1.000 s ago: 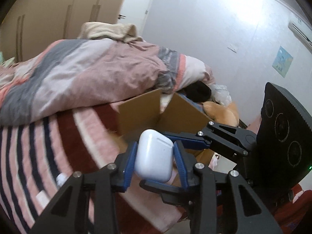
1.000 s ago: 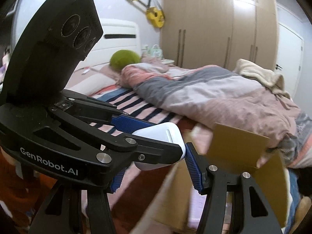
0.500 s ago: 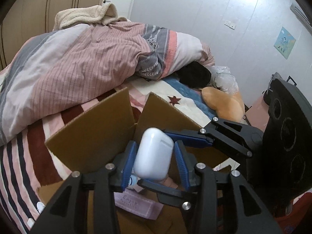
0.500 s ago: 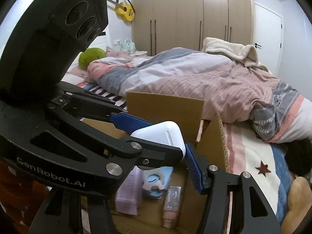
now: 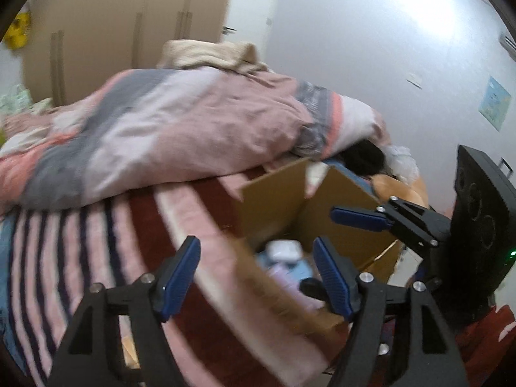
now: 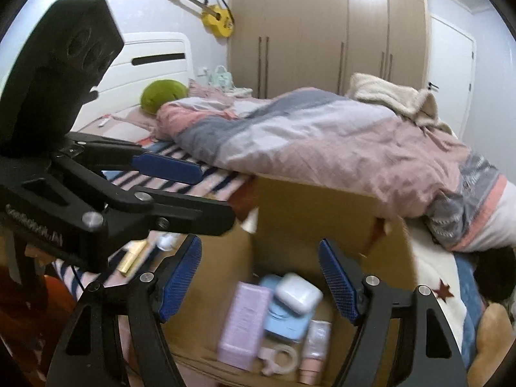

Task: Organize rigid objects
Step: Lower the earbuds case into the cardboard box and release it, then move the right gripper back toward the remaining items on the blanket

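Grippers left (image 5: 256,271) and right (image 6: 259,277) tilt downward over the box (image 6: 290,206), empty jaws opening.

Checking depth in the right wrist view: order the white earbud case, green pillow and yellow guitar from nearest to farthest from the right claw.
1. White earbud case, in the cardboard box just beyond the right claw.
2. Green pillow, at the bed's head, left.
3. Yellow guitar, on the far wall.

The cardboard box's (image 5: 283,190) blurred contents are perhaps toiletries.
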Action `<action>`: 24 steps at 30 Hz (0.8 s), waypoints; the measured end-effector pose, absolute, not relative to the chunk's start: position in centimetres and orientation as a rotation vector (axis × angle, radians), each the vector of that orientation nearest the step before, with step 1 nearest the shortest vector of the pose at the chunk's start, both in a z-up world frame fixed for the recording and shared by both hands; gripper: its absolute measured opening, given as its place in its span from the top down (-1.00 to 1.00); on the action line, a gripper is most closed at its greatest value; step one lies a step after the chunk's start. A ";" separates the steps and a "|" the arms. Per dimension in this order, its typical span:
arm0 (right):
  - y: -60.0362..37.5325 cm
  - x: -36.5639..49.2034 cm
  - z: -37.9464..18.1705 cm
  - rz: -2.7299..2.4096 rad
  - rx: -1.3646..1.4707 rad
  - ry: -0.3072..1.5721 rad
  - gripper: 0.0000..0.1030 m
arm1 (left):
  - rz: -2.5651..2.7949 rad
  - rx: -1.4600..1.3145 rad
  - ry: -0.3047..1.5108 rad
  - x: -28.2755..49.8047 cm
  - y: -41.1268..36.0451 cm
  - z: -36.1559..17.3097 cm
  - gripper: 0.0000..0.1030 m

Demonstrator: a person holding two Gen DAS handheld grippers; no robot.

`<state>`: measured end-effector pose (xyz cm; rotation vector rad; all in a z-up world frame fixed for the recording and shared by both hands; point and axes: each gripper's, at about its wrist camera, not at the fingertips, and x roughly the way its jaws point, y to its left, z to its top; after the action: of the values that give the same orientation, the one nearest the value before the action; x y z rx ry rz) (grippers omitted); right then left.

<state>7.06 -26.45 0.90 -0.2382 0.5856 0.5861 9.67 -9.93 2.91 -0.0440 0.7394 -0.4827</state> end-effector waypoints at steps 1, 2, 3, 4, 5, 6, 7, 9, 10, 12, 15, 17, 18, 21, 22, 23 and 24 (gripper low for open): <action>-25.1 6.5 1.0 0.606 -0.245 0.579 -0.40 | -0.449 -0.048 0.726 9.0 -8.4 2.8 -0.48; -24.2 6.1 0.9 0.621 -0.248 0.576 -0.40 | -0.415 -0.052 0.713 8.4 -6.8 2.6 -0.50; -23.0 5.6 0.9 0.640 -0.252 0.572 -0.40 | -0.394 -0.055 0.707 8.0 -5.8 2.5 -0.50; -21.9 5.1 0.7 0.660 -0.256 0.570 -0.40 | -0.362 -0.060 0.699 7.5 -4.1 2.0 -0.50; -20.2 4.5 0.3 0.687 -0.257 0.572 -0.40 | -0.343 -0.061 0.696 7.3 -3.1 1.7 -0.50; -19.3 4.3 0.0 0.703 -0.258 0.577 -0.40 | -0.321 -0.061 0.691 7.0 -1.9 1.2 -0.51; -18.1 4.0 -0.4 0.726 -0.256 0.587 -0.40 | -0.293 -0.070 0.687 6.6 -0.3 0.4 -0.52; -15.8 3.6 -1.8 0.764 -0.253 0.615 -0.40 | -0.265 -0.093 0.694 6.4 1.8 -1.1 -0.53; -14.8 3.4 -2.6 0.776 -0.256 0.632 -0.40 | -0.254 -0.100 0.700 6.4 2.9 -1.9 -0.53; -12.7 3.5 -4.7 0.789 -0.263 0.674 -0.40 | -0.220 -0.101 0.727 6.5 4.6 -3.6 -0.54; -10.1 4.0 -8.2 0.802 -0.245 0.761 -0.40 | -0.174 -0.119 0.767 6.8 6.5 -5.8 -0.54; -8.6 4.5 -10.2 0.813 -0.216 0.814 -0.40 | -0.168 -0.147 0.787 6.9 7.9 -7.2 -0.54; -8.1 4.6 -10.9 0.811 -0.212 0.818 -0.40 | -0.163 -0.155 0.798 6.9 8.4 -7.7 -0.54; -6.1 4.9 -12.7 0.780 -0.229 0.808 -0.40 | -0.123 -0.159 0.827 6.9 9.7 -9.0 -0.54; -5.6 5.2 -13.3 0.770 -0.221 0.814 -0.40 | -0.111 -0.159 0.836 6.9 10.1 -9.4 -0.54; -5.1 5.6 -14.0 0.762 -0.203 0.828 -0.40 | -0.102 -0.156 0.840 6.7 10.4 -9.7 -0.54; -4.6 5.9 -14.4 0.754 -0.192 0.841 -0.40 | -0.093 -0.145 0.843 6.7 10.7 -9.9 -0.53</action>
<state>5.92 -4.61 -14.45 -0.1924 0.8411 0.7543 6.66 10.68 -9.95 -0.1450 0.8427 -0.0930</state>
